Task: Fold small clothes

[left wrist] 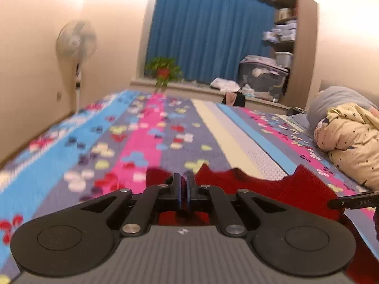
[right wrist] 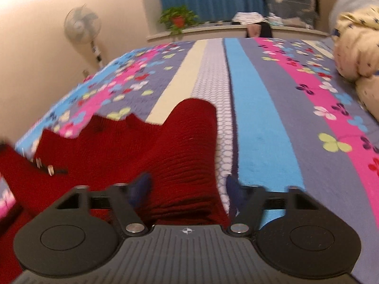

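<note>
A dark red knit garment (right wrist: 132, 146) lies spread on the bed, near its front edge. In the left wrist view my left gripper (left wrist: 183, 182) is shut, its fingers pressed together at the garment's (left wrist: 296, 187) left edge, with red cloth bunched around and under the tips. The same gripper (right wrist: 47, 168) shows blurred at the left of the right wrist view. My right gripper (right wrist: 188, 187) stands open over the garment's right part. Red cloth lies between its fingers (right wrist: 142, 187), and the pads do not press on it. A black part of it (left wrist: 353, 201) shows at the right edge.
The striped, flower-printed bedspread (right wrist: 260, 108) covers the whole bed. A cream quilt with dark stars (left wrist: 350, 142) and a grey pillow (left wrist: 336, 99) lie at the right. A fan (left wrist: 75, 40), a potted plant (left wrist: 163, 71), a blue curtain and storage boxes (left wrist: 263, 75) stand beyond the bed.
</note>
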Available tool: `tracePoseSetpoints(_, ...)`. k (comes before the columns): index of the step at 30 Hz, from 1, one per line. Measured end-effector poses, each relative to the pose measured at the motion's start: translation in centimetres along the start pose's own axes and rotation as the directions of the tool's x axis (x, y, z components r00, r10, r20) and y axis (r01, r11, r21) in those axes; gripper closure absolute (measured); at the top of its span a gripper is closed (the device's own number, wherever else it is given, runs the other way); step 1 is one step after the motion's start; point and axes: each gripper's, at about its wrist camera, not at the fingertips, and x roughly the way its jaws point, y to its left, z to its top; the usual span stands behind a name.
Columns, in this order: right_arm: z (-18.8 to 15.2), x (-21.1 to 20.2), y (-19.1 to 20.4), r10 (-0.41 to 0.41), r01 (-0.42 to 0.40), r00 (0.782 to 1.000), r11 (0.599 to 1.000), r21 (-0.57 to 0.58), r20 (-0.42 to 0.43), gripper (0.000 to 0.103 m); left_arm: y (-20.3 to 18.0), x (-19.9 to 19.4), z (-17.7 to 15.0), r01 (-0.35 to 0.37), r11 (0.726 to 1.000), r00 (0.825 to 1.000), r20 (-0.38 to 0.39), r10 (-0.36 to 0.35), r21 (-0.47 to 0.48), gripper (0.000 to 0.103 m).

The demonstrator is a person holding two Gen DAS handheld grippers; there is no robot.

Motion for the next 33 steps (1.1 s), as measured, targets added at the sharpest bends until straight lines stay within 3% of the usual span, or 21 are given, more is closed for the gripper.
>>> tracePoseSetpoints(1,-0.1,0.0,0.1,-0.017,0.017,1.0,1.0,-0.008,0.012,0.068,-0.1,-0.1,0.2,-0.008,1.0,1.0,0.021,0.008,0.0,0.101)
tracePoseSetpoints(2,0.1,-0.4,-0.2,-0.044,0.044,0.998,0.999,0.011,0.047,0.101,0.0,-0.5,0.4,-0.018,1.0,0.998,0.053,0.019,-0.012,0.101)
tracePoseSetpoints(4,0.9,-2.3,-1.5,-0.12,0.096,0.978,0.985,0.142,0.172,0.103,0.2,-1.2,0.6,-0.021,0.998,0.994,0.107,0.026,-0.052,0.101)
tracePoseSetpoints(6,1.3,-3.2,-2.9,-0.191,0.145,0.959,0.966,0.216,0.209,0.103,0.3,-0.3,0.1,-0.046,0.998,0.996,0.079,0.049,-0.045,0.1)
tracePoseSetpoints(7,1.0,-2.5,-3.7,-0.234,0.193,0.959,0.952,0.236,0.16,0.103,0.4,1.1,-0.6,-0.058,0.998,0.998,-0.003,0.058,-0.035,0.1)
tracePoseSetpoints(9,-0.1,-0.5,-5.1,-0.274,0.261,0.962,0.929,0.263,0.013,0.103,1.1,3.3,-1.4,-0.095,0.994,0.983,-0.161,0.085,-0.056,0.099)
tracePoseSetpoints(11,-0.8,-0.7,-6.1,-0.265,0.246,0.964,0.901,0.356,0.004,0.099,1.5,3.1,-1.5,-0.138,0.985,0.979,-0.161,0.121,-0.1,0.097)
tracePoseSetpoints(12,-0.5,-1.4,-5.9,-0.218,0.182,0.974,0.906,0.382,0.054,0.099,1.6,2.7,-1.3,-0.129,0.985,0.983,-0.148,0.111,-0.116,0.094)
tracePoseSetpoints(13,-0.2,-2.0,-5.5,-0.187,0.14,0.978,0.917,0.373,0.093,0.091,1.6,2.5,-0.8,-0.116,0.985,0.986,-0.134,0.099,-0.127,0.092)
tracePoseSetpoints(15,0.5,-2.7,-4.1,-0.136,0.08,0.977,0.947,0.31,0.162,0.05,1.2,2.0,-0.4,-0.104,0.988,0.989,-0.114,0.091,-0.118,0.088)
tracePoseSetpoints(16,0.5,-2.7,-3.6,-0.109,0.055,0.979,0.956,0.288,0.173,0.023,0.9,2.0,-0.3,-0.101,0.989,0.99,-0.111,0.089,-0.109,0.088)
tracePoseSetpoints(17,0.3,-2.4,-3.3,-0.054,0.008,0.986,0.962,0.273,0.159,0.015,0.7,1.9,-0.4,-0.098,0.99,0.99,-0.112,0.086,-0.101,0.088)
tracePoseSetpoints(19,-0.1,-0.8,-2.5,0.046,-0.062,0.996,0.968,0.243,0.071,0.017,0.5,2.1,-0.7,-0.092,0.992,0.99,-0.118,0.081,-0.092,0.088)
tracePoseSetpoints(21,-0.4,0.3,-1.3,0.054,-0.058,0.998,0.984,0.17,0.023,0.021,0.3,2.4,-0.8,-0.086,0.993,0.99,-0.119,0.075,-0.084,0.088)
tracePoseSetpoints(23,-0.6,0.7,0.5,-0.05,0.049,0.998,0.999,0.02,0.024,0.055,-0.3,1.9,-0.9,-0.066,0.995,0.993,-0.107,0.058,-0.073,0.088)
tracePoseSetpoints(24,-0.4,0.5,0.2,-0.08,0.079,0.996,0.996,0.032,0.04,0.06,-0.6,1.7,-0.9,-0.05,0.997,0.994,-0.098,0.044,-0.063,0.088)
tracePoseSetpoints(26,-0.2,-0.1,-2.0,-0.108,0.095,0.993,0.973,0.21,0.052,0.067,-1.4,1.6,-0.9,-0.005,0.999,0.996,-0.09,0.001,-0.037,0.088)
tracePoseSetpoints(28,-0.7,0.3,-3.8,-0.176,0.17,0.984,0.944,0.284,-0.006,0.07,-2.4,2.0,-1.4,0.045,0.999,0.992,-0.116,-0.046,-0.011,0.088)
tracePoseSetpoints(30,-1.2,0.7,-3.7,-0.211,0.211,0.977,0.946,0.246,-0.029,0.059,-3.4,2.7,-2.4,0.083,0.996,0.983,-0.167,-0.078,0.024,0.088)
tracePoseSetpoints(31,-1.1,0.5,-3.5,-0.234,0.234,0.972,0.943,0.236,-0.027,0.047,-3.7,3.2,-2.9,0.091,0.995,0.977,-0.197,-0.081,0.041,0.088)
tracePoseSetpoints(33,-0.6,-0.7,-2.7,-0.284,0.269,0.958,0.933,0.239,0.029,0.044,-4.2,4.5,-4.4,0.051,0.993,0.958,-0.287,-0.018,0.107,0.087)
